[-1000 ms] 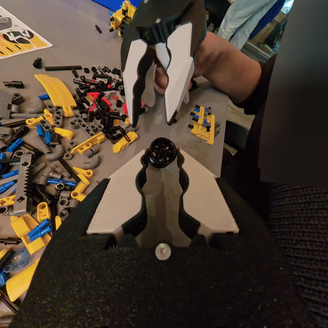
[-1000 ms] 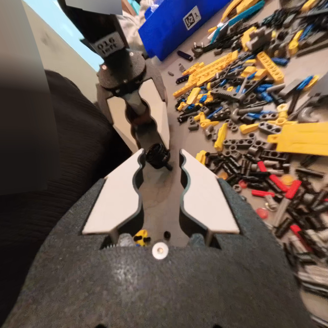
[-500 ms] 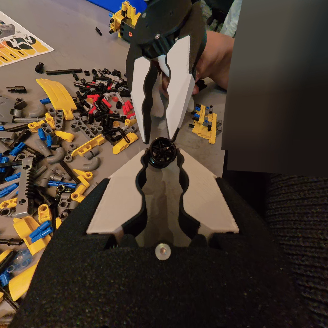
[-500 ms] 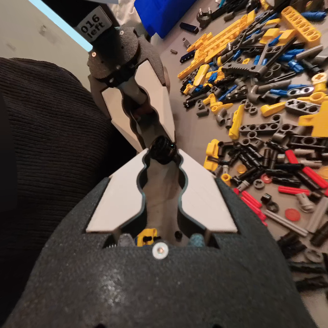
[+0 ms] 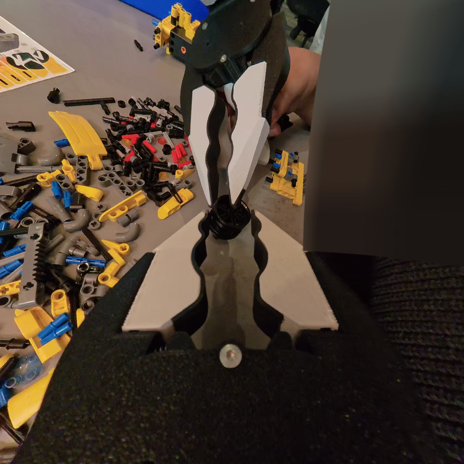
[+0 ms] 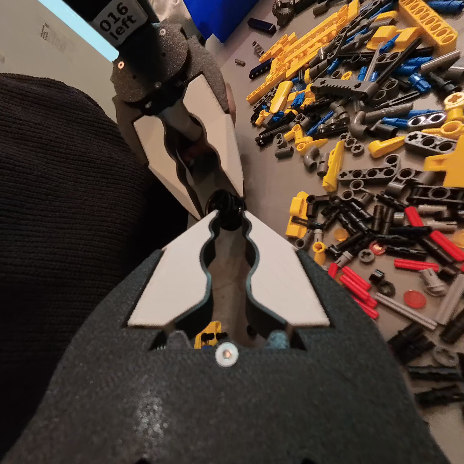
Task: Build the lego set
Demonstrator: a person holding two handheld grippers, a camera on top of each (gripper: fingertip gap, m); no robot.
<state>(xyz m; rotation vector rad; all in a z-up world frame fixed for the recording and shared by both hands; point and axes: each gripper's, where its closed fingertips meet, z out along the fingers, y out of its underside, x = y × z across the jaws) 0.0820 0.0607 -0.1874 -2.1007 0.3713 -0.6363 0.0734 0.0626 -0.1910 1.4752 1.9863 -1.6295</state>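
Observation:
My left gripper (image 5: 228,216) is shut on a small black spoked wheel (image 5: 229,221), held by its rim between the fingertips above the grey table (image 5: 105,62). My right gripper (image 5: 222,202) points at it from the far side, its tips closed in on the wheel's far face beside a thin black pin (image 5: 238,197) that sticks out of it. In the right wrist view, my right gripper (image 6: 230,213) has the black wheel (image 6: 226,208) between its tips. The left gripper (image 6: 221,207) meets it from the opposite side.
A spread of loose yellow, black, grey, blue and red building parts (image 5: 140,170) covers the table to the left. A small yellow sub-assembly (image 5: 288,173) lies to the right. A larger yellow build (image 5: 175,27) and a printed sheet (image 5: 25,67) lie behind. A person's hand (image 5: 298,88) holds the right gripper. Dark knitted clothing (image 5: 414,326) is at the table edge. Left and right tips are no more than a few centimetres apart.
The right gripper came down from above the parts pile to the wheel, and its fingers narrowed from wide open to closed on it. The left gripper kept hold of the wheel.

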